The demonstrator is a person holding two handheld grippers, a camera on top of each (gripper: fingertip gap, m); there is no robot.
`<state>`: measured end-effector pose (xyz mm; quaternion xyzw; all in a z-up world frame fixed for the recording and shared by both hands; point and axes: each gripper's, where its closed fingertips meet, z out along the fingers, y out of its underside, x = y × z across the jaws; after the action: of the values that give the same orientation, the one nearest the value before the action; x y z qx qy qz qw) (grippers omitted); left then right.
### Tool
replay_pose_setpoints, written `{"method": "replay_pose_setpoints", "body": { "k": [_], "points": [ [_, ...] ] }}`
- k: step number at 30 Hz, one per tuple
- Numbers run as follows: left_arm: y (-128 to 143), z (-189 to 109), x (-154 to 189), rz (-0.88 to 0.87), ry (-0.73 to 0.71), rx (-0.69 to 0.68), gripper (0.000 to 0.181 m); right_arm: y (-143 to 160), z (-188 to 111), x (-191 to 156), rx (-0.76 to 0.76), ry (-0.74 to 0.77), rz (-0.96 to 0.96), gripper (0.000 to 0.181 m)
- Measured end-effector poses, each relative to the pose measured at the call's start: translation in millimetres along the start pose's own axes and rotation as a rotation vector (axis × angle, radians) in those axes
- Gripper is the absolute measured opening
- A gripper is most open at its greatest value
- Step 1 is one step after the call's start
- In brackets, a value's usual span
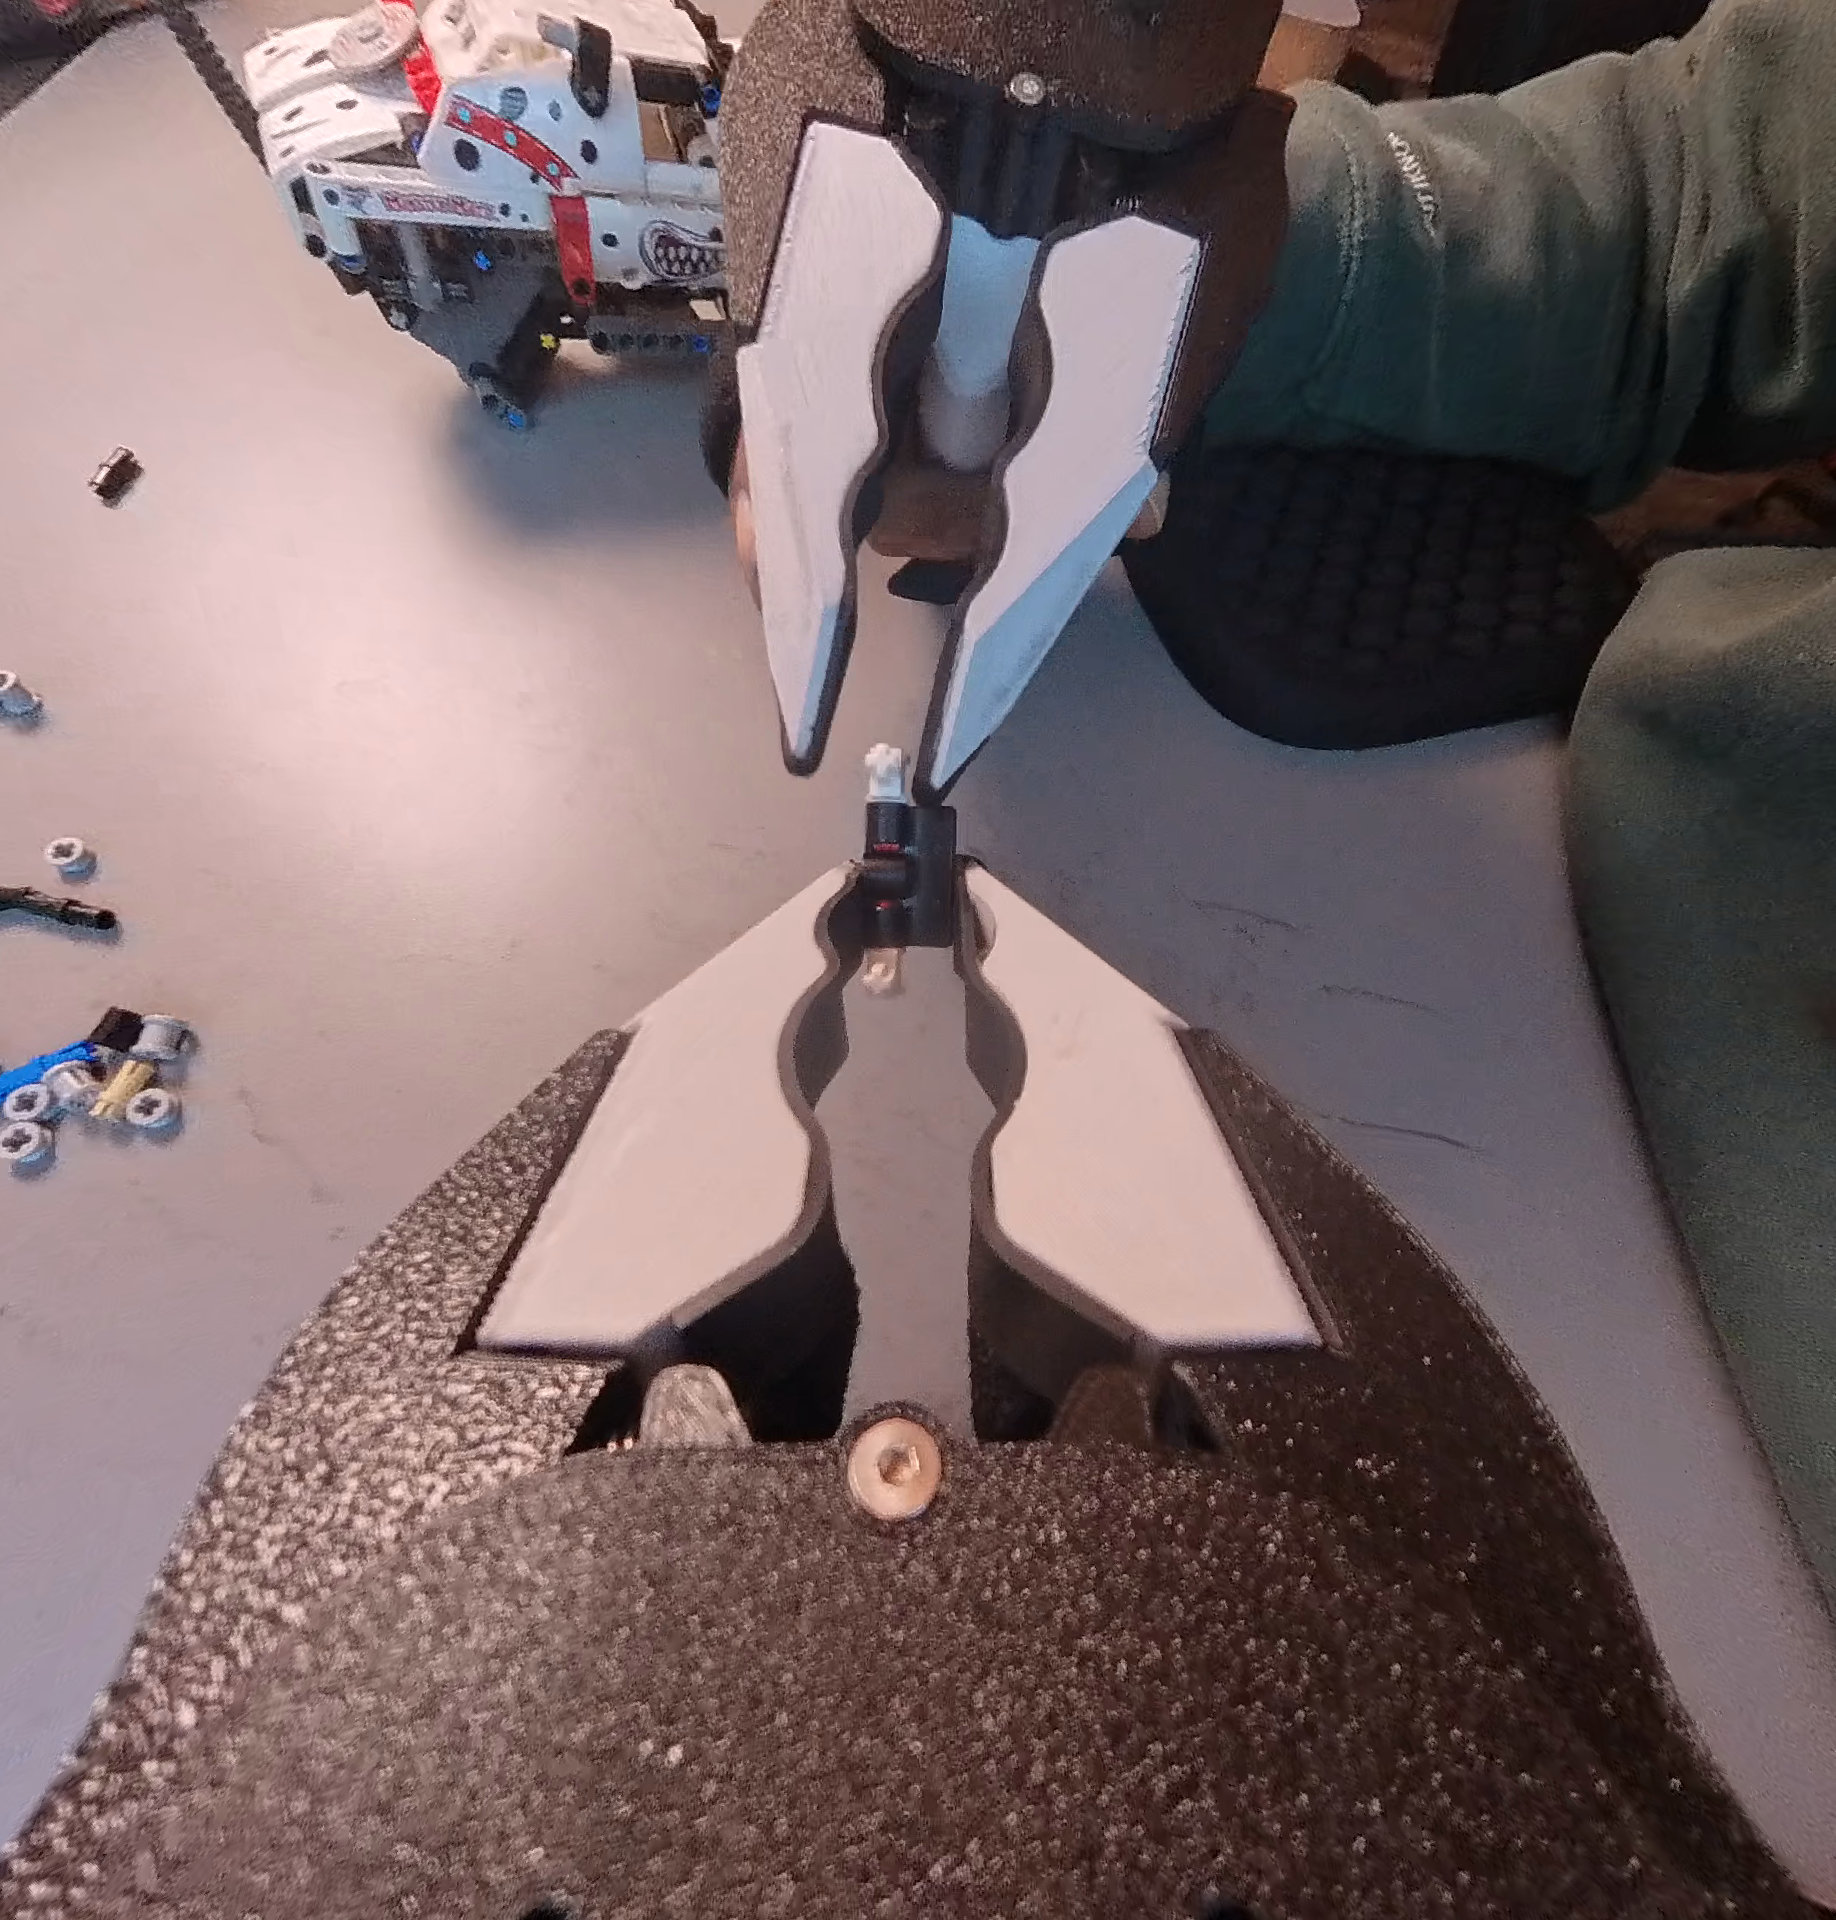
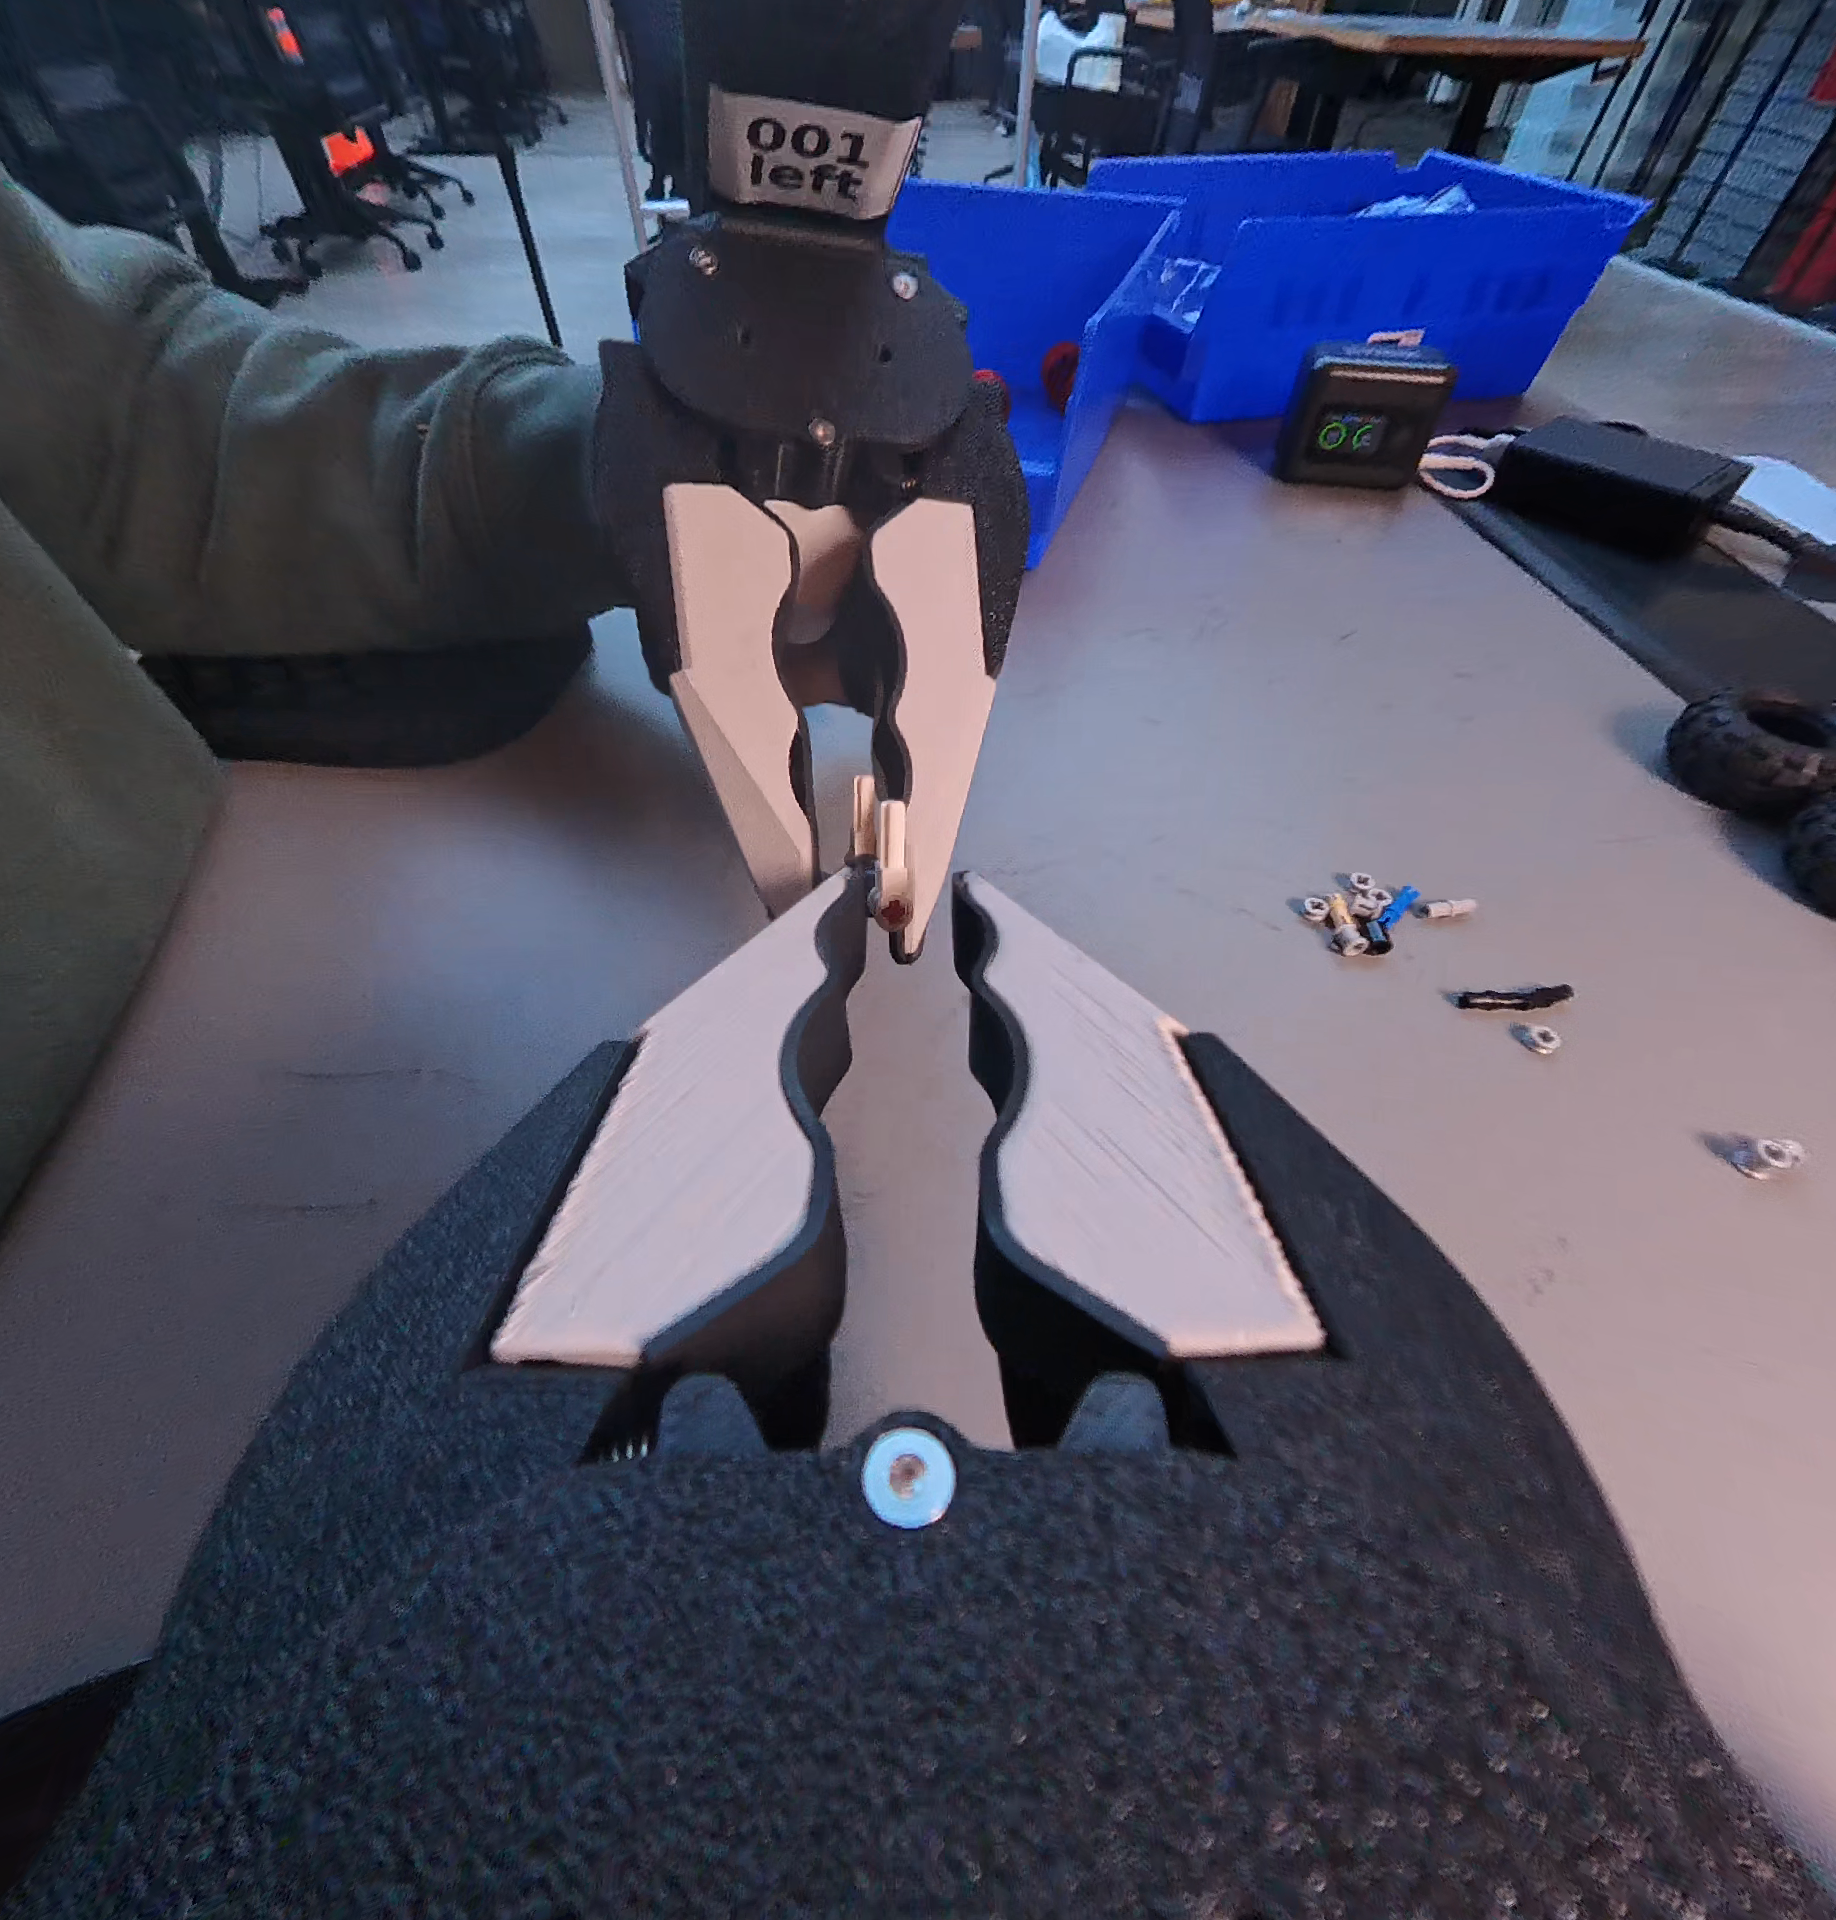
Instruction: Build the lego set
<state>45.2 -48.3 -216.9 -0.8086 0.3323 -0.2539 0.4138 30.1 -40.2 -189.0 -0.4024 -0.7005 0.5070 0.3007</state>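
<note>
The truck (image 1: pixel 498 197) near the far tabletop edge looks mostly built, but loose parts (image 1: pixel 83 1081) remain, and the left gripper (image 1: pixel 909 883) clamps a black connector (image 1: pixel 909 873) while the right gripper (image 2: pixel 898 883) stands open at its white pin (image 1: pixel 885 771).

I work over a smooth grey tabletop (image 2: pixel 1257 727). Beyond its far edge: pale bare floor (image 2: pixel 540 239), black wheeled office chairs (image 2: pixel 374 156) far left, a long wooden-topped desk (image 2: pixel 1413 36) far right. Light dim, cool.
</note>
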Motion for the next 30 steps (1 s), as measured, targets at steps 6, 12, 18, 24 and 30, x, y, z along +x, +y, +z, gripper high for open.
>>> {"method": "replay_pose_setpoints", "body": {
  "k": [6,12,18,24,30],
  "points": [
    [8.5,4.5,2.9,0.007,0.028,-0.026,0.014,14.4,4.9,-9.4,-0.055,-0.075,0.012,0.006],
    [-5.8,-5.3,8.9,-0.016,0.069,0.043,0.014,4.2,-1.5,-12.9,0.003,-0.119,0.017,0.004],
    [-9.5,-7.7,9.8,-0.012,0.062,0.047,0.013,2.1,-5.6,-13.2,0.004,-0.131,-0.003,0.002],
    [-10.6,-7.3,11.1,-0.004,0.067,0.048,0.013,3.8,-8.6,-14.5,-0.017,-0.146,-0.020,0.002],
    [-13.0,-6.3,13.3,-0.010,0.083,0.062,0.013,4.3,-14.2,-15.7,-0.029,-0.165,-0.019,0.001]
  ]
}}
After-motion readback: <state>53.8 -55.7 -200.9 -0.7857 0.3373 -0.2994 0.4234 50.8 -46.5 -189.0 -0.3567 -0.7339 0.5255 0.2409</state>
